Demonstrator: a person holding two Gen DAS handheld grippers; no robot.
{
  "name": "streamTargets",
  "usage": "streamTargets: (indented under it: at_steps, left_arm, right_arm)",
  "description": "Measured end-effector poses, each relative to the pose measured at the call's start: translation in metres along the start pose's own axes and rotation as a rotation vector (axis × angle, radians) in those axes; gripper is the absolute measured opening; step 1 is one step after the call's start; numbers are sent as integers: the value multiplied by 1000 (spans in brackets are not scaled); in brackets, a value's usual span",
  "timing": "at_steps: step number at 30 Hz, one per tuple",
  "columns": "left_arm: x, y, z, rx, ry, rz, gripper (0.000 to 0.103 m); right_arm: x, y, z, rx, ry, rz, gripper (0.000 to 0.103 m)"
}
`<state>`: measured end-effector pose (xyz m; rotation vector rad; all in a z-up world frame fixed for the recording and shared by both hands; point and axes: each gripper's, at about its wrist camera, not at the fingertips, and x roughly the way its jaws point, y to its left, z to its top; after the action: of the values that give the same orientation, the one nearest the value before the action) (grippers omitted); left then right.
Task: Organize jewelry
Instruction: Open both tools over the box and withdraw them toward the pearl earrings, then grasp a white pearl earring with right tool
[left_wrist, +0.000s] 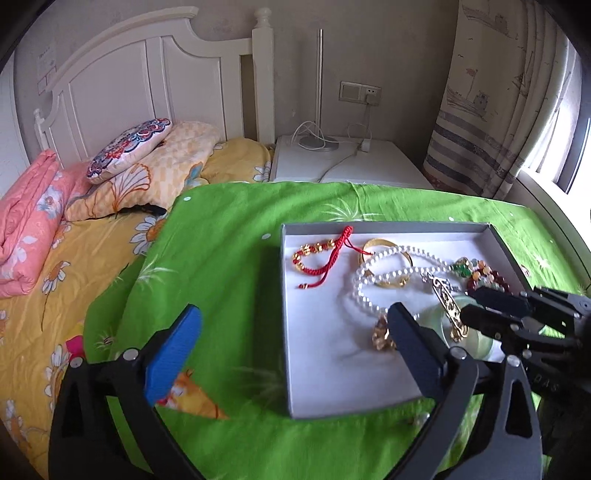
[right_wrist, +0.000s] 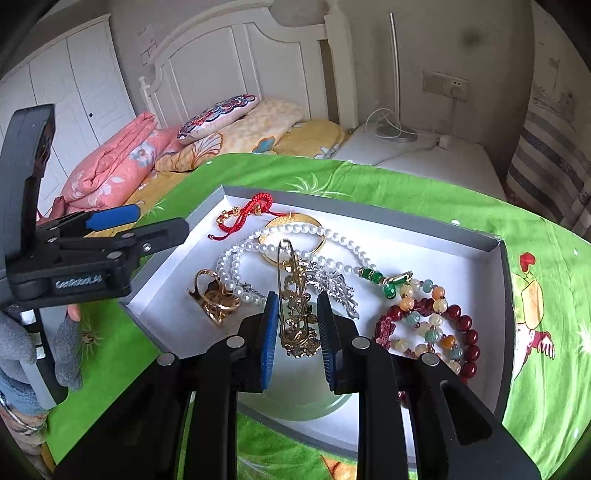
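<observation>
Item: gold brooch (right_wrist: 295, 314), long pin type, lying in the grey tray (right_wrist: 495, 243) on the green-covered bed, atop a pale green bangle (right_wrist: 306, 402).

Tongs: right tongs (right_wrist: 297, 325) narrowly apart, pads flanking the brooch without visibly pressing it. Left tongs (left_wrist: 295, 332) spread wide, empty, one finger over the tray's left part, the other outside it.

Risk, judged: the pearl necklace (right_wrist: 295, 232) and silver chain (right_wrist: 332, 284) lay tangled against the brooch; a lift would likely drag them along, or the thin piece would slip.

Black grippers (right_wrist: 294, 339), blue pads, possibly grey glove (right_wrist: 68, 354).
</observation>
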<state>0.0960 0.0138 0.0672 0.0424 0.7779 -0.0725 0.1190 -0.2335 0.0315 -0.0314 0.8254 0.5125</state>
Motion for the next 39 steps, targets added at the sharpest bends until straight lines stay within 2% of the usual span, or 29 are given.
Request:
streamTargets:
  at_steps: [3, 11, 13, 17, 24, 32, 39]
  left_arm:
    - [-28, 4, -29, 5, 1, -4, 100]
    - [-59, 19, -103, -133, 82, -89, 100]
    - [-64, 19, -119, -167, 88, -110, 100]
    - [-68, 22, -139, -197, 87, -126, 100]
    - [-66, 41, -144, -322, 63, -178, 100]
    - [-71, 56, -147, -404, 34, -175, 100]
    - [-73, 67, -149, -467, 8, -204, 100]
  right_arm:
    - [-17, 0, -10, 21, -26, -3, 48]
    - [-68, 3, -56, 46, -71, -10, 54]
    - [-75, 2, -69, 60, -70, -27, 54]
    - [-89, 0, -97, 117, -69, 4, 54]
    - [-92, 2, -122, 147, -47, 5, 54]
    - [-75, 50, -118, -25, 3, 22, 53]
    - [-54, 99, -109, -173, 62, 48, 42]
